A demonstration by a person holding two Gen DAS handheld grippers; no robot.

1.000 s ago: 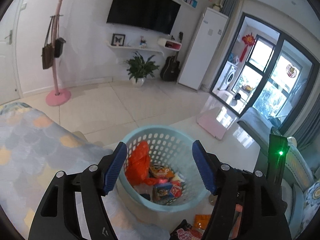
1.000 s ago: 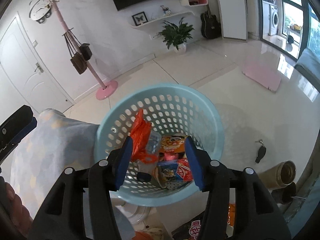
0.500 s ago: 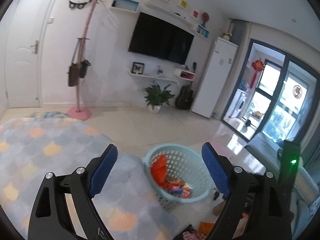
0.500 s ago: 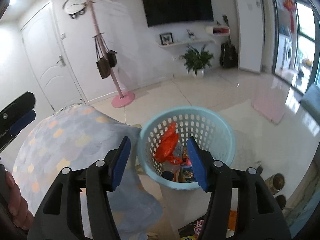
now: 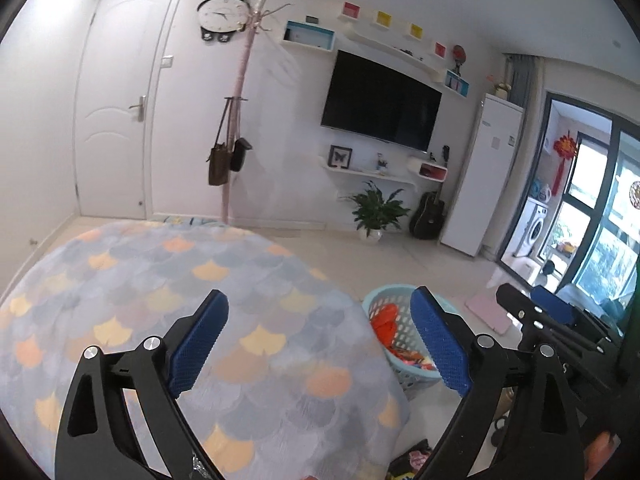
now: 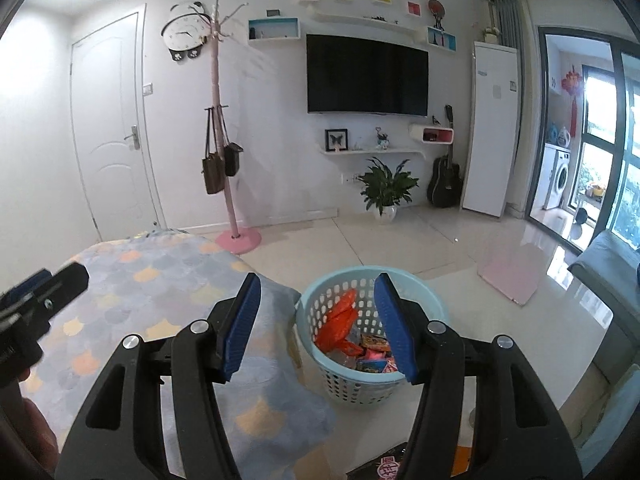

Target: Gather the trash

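Moved: I raised both grippers off the basket (image 6: 370,344).
Fingers: left gripper (image 5: 320,340) and right gripper (image 6: 318,328) spread, empty.
Next: maybe wrappers (image 6: 390,468) below; I'd dip low first.

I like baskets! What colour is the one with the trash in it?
The basket is light blue with little holes all around. The right wrist view shows it best.
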